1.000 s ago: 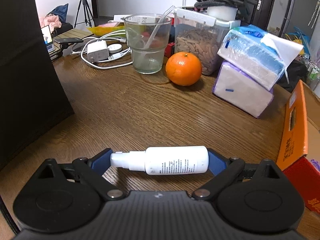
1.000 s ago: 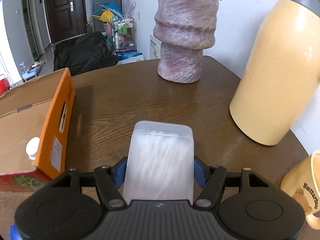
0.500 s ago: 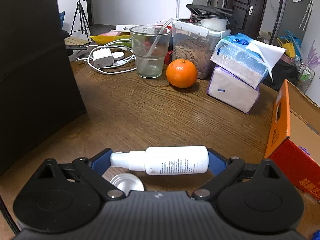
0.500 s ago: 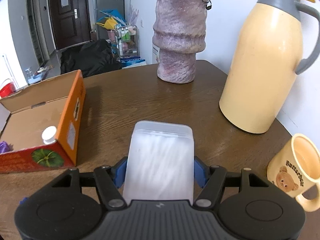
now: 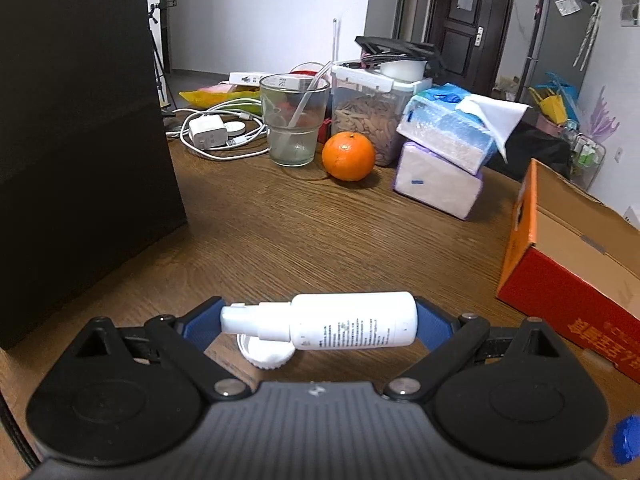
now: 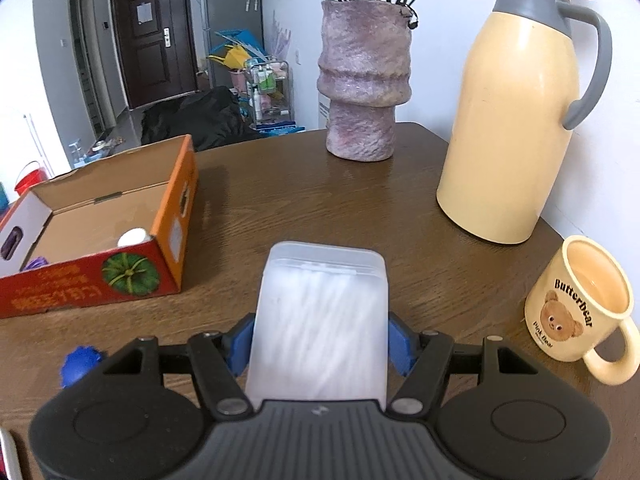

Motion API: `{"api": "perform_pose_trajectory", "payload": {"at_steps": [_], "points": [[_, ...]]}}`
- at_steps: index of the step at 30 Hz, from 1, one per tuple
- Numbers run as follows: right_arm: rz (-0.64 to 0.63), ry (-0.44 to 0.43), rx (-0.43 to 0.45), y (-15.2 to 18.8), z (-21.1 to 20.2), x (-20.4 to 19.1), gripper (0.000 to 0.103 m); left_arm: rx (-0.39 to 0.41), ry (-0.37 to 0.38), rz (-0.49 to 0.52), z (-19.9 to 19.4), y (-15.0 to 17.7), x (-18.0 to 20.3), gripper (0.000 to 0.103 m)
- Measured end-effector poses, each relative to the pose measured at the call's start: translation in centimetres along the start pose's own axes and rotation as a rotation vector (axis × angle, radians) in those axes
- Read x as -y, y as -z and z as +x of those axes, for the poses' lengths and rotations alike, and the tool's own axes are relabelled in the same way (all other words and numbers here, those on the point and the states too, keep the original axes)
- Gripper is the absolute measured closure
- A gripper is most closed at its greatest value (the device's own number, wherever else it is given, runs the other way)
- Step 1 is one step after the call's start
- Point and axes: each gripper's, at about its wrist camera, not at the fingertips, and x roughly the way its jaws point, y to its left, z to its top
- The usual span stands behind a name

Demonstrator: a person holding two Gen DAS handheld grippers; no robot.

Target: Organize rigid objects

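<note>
My left gripper (image 5: 318,322) is shut on a white spray bottle (image 5: 336,321) held crosswise above the wooden table, over a white cap (image 5: 264,354). My right gripper (image 6: 320,338) is shut on a translucent plastic box of cotton swabs (image 6: 320,320), held above the table. An open orange and red cardboard box (image 6: 178,216) stands to its left with a white-capped item (image 6: 132,237) and a purple thing (image 6: 36,263) inside; the box also shows at the right of the left wrist view (image 5: 568,280).
Left wrist view: a black block (image 5: 80,140), a glass (image 5: 294,120), an orange (image 5: 348,156), a food container (image 5: 372,116), tissue packs (image 5: 444,160), chargers (image 5: 208,132). Right wrist view: a vase (image 6: 362,84), a cream thermos (image 6: 516,120), a bear mug (image 6: 580,300), a blue object (image 6: 80,364).
Both grippers have lifted and drawn back with their objects. The white cap has come into view under the spray bottle. The inside of the cardboard box and the mug now show.
</note>
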Motion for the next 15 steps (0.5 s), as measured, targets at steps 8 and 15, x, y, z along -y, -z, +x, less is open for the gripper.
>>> {"api": "perform_pose_trajectory", "payload": {"at_steps": [8, 15], "points": [[-0.02, -0.062, 0.007, 1.8, -1.7, -1.5, 0.038, 0.018, 0.04, 0.036, -2.2, 1.7, 0.6, 0.005], [-0.04, -0.113, 0.017, 2.8, -2.9, -3.1, 0.038, 0.029, 0.066, 0.063, -3.7, 3.0, 1.1, 0.005]]}}
